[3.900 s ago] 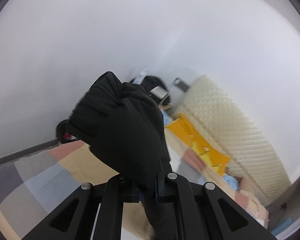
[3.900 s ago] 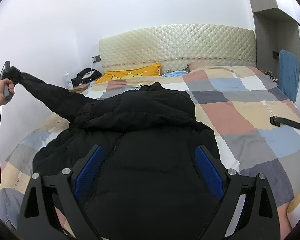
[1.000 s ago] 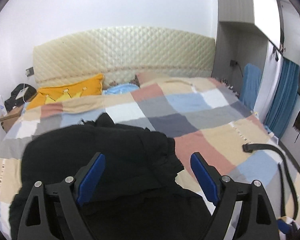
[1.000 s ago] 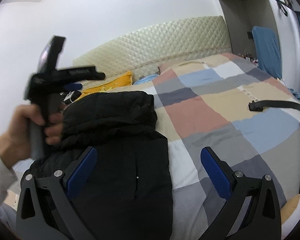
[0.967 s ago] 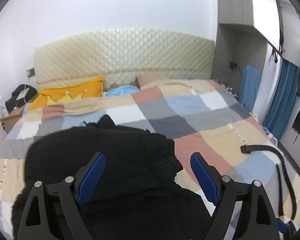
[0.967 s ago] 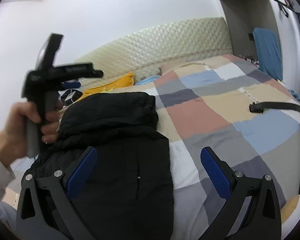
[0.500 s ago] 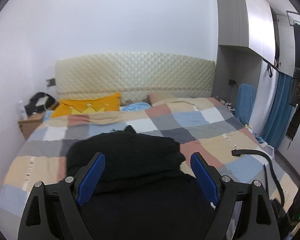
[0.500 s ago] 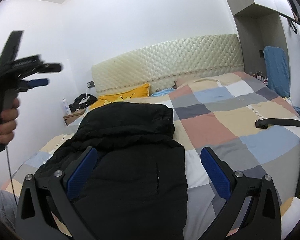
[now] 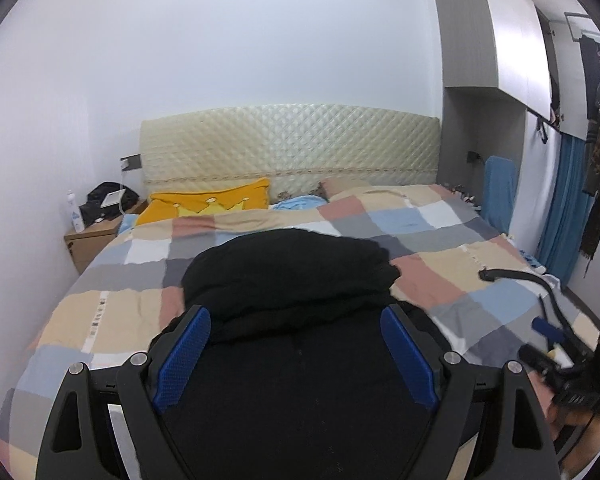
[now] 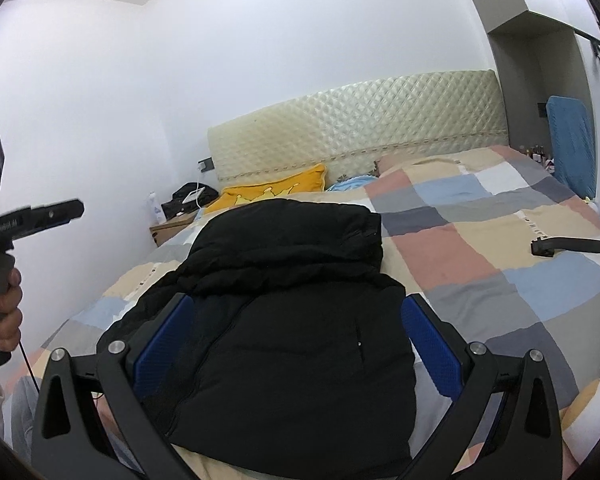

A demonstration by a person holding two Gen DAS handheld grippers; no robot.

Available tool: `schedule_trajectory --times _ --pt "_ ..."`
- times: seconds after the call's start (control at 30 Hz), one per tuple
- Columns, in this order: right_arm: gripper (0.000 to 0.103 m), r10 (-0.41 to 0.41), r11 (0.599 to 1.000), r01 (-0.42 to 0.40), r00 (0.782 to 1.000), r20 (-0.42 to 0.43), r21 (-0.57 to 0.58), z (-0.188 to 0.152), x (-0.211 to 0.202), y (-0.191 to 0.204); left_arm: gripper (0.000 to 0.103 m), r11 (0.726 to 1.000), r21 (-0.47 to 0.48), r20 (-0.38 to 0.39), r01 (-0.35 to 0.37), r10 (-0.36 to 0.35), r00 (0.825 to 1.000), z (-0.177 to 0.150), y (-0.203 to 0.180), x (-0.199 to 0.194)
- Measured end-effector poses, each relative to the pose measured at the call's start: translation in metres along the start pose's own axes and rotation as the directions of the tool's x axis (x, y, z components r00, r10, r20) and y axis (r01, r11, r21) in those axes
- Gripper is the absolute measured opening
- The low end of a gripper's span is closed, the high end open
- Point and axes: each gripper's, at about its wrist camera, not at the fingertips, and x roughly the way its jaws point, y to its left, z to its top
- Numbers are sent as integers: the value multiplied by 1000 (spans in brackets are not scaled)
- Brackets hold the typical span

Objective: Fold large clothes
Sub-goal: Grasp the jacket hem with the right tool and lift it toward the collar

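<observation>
My left tongs (image 9: 296,354) stand wide open with nothing between the blue pads (image 9: 184,356), and my right tongs (image 10: 296,346) are spread just as wide and hold nothing either. Both hang above the near end of the bed (image 9: 112,300), clear of the cloth.

The black puffer jacket (image 10: 284,300) lies on the checked bedspread (image 10: 480,240), its hem toward the foot edge of the bed and its hood (image 10: 296,232) pointing to the headboard (image 10: 360,136). It sits toward the left side of the bed, well short of the yellow pillow (image 10: 276,192). In the right wrist view the body reads as a fairly narrow block with a straight right edge, and no sleeve sticks out on that side. On the left side some black fabric bulges past the body near my left pad; I cannot tell whether that is a sleeve tucked in or loose.

I judge the lengthwise narrowing to be largely done. What is left, as I see it, is to fold the hood down onto the body and then fold the length over, from hem toward collar, into a compact bundle. The padding looks thick and springy, so the folds may want pressing flat.

A black strap (image 10: 572,246) lies on the right side of the bed, well apart from the jacket.
</observation>
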Motion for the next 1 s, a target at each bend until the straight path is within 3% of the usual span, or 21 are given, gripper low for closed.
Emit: schedule_trajectory --times 0.4,0.63,0.73,0.9,1.0 --pt "103 10 1000 -11 999 -48 -23 -10 12 16 87 998 -62 -99 -19 13 995 -59 35 45" --pt "103 -21 999 18 996 -92 -30 -14 26 18 87 991 -117 -164 -60 40 986 -93 62 69" --pt "103 -21 1000 20 990 -137 -8 -16 36 12 87 986 -118 -193 -115 90 977 -102 75 75" --pt "103 -25 999 32 971 -240 24 -13 55 -5 87 978 -184 -241 -102 56 969 -110 88 81" --pt "103 -59 997 72 938 -342 24 -10 73 -19 87 979 -164 -253 -124 80 964 -113 86 83"
